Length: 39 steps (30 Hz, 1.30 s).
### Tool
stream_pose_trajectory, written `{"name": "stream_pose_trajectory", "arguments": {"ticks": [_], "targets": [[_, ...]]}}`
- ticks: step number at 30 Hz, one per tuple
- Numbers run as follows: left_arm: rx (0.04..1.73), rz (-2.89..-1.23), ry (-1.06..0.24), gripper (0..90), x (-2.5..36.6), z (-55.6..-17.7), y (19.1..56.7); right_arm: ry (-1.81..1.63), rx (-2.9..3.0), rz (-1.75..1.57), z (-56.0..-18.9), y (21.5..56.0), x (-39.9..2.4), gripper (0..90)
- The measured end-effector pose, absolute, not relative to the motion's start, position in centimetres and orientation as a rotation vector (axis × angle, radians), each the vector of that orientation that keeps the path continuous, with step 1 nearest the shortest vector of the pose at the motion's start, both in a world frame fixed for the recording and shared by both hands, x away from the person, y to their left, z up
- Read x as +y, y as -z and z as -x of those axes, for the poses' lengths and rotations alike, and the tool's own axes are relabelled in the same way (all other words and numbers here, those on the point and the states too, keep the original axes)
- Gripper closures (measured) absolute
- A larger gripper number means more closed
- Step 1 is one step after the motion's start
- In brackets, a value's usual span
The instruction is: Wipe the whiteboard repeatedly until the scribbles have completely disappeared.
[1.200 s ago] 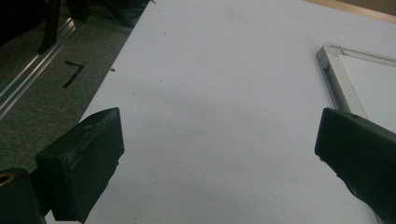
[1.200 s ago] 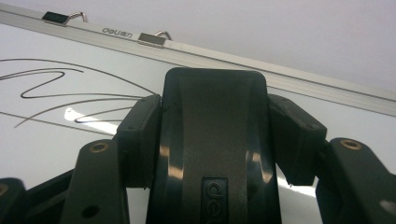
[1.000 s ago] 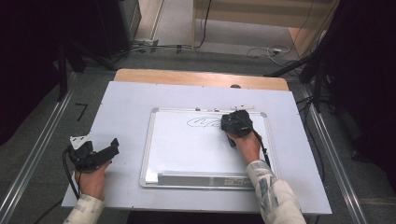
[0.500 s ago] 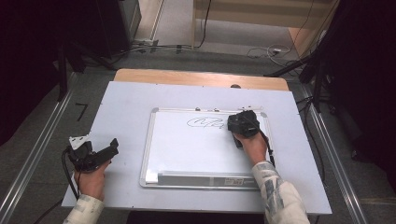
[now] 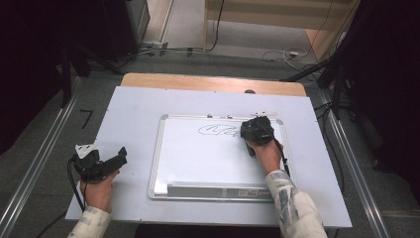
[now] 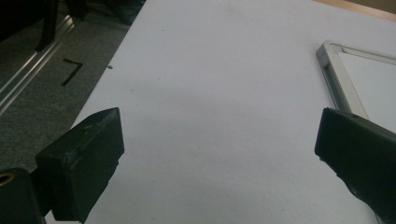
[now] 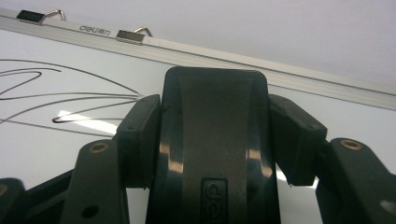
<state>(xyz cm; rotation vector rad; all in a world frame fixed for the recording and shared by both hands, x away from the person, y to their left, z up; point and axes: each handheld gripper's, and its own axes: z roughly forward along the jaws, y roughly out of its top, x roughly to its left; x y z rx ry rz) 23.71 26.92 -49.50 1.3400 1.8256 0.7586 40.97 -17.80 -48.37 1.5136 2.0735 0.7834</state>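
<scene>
High view | pale table (image 5: 129, 106) | whiteboard (image 5: 198, 158) | grey carpet floor (image 5: 44, 148)

Glossy white whiteboard (image 5: 208, 158), smooth, with a glare streak beside the thin ink scribble (image 7: 60, 98). Frame (image 7: 196, 51) of brushed silvery metal, satin; small metal clips at 11 o'clock. Eraser (image 7: 215, 140) of dark plastic, semi-gloss, catching light on its curved back. Right gripper (image 7: 217, 140) and left gripper (image 6: 219, 154) of matt black plastic, pads faintly scuffed. Table (image 5: 133, 114) under a matt, pale sheet, finely grained. Bare wood edge (image 5: 198, 82) at 12 o'clock. Patterned cloth sleeve (image 5: 292, 208).
</scene>
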Motion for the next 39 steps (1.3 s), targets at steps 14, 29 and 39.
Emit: {"name": "stream_pose_trajectory", "arguments": {"ticks": [14, 29, 39], "targets": [[1.827, -1.331, -0.756, 1.3, 27.1, -23.7, 49.5, -0.806, 2.112, -1.466, -41.4, 48.5, -15.3, 38.2], [1.840, -1.321, -0.756, 1.4, 27.5, -23.4, 49.6, -0.897, 2.207, -1.340, -41.6, 48.7, -16.1, 38.3], [1.845, -1.316, -0.759, 1.4, 27.6, -23.3, 49.6, -0.883, 2.178, -1.359, -41.8, 48.7, -17.0, 38.4]]}}
